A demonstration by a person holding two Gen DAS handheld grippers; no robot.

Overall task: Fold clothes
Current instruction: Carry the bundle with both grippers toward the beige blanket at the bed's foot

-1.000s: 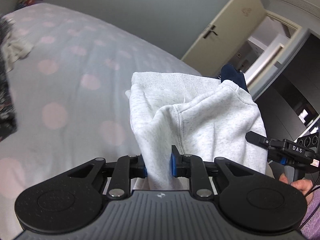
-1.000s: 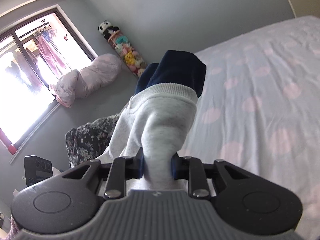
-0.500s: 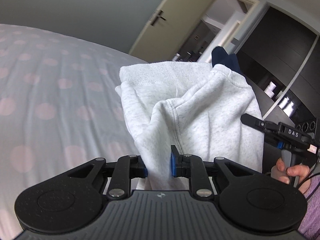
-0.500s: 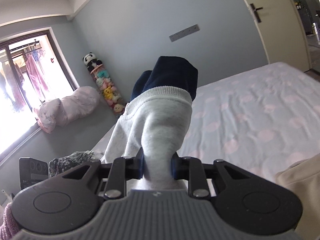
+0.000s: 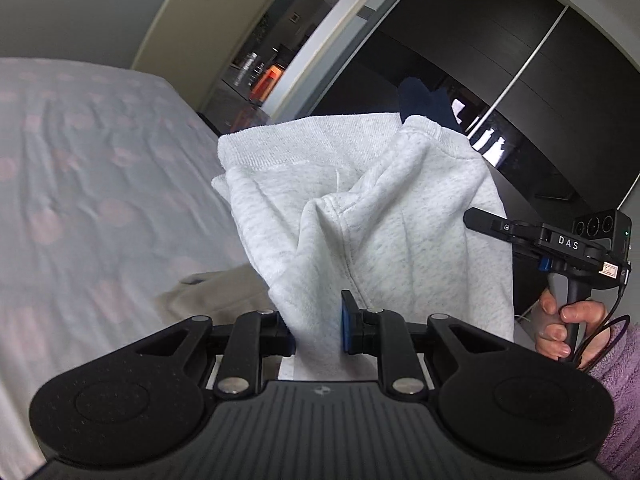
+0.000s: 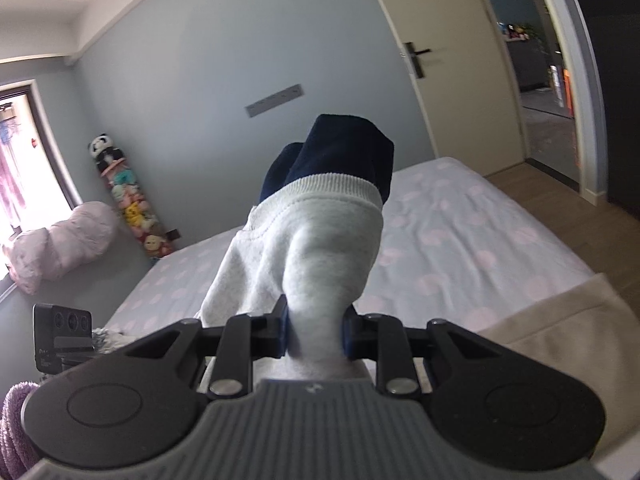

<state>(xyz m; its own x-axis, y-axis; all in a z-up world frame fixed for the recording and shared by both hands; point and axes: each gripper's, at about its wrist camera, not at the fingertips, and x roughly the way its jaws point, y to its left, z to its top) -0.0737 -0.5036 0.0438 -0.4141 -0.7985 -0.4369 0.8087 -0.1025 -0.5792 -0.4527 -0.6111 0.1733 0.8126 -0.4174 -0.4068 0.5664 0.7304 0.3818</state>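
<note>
A light grey sweatshirt (image 5: 360,216) with a ribbed hem and a navy blue lining (image 5: 424,104) hangs in the air between both grippers. My left gripper (image 5: 316,328) is shut on a bunched fold of it. My right gripper (image 6: 314,330) is shut on another bunch of the same grey sweatshirt (image 6: 320,248), with the navy part (image 6: 340,152) standing up behind it. In the left wrist view the right gripper's body (image 5: 560,244) shows at the right, held by a hand (image 5: 568,320) in a purple sleeve. A beige garment (image 6: 568,320) lies on the bed's near edge.
The bed (image 6: 460,232) has a pale sheet with pink dots. A cream door (image 6: 448,60) stands open onto a hallway, with dark wardrobe panels (image 5: 500,60) beside it. Plush toys (image 6: 128,200) and a pink bundle (image 6: 60,248) sit by the far wall. Wooden floor (image 6: 560,200) runs past the bed.
Both grippers swung with the sweatshirt away from the window side toward the door and wardrobe, rising. The beige garment came into view below. The grips stayed the same.
</note>
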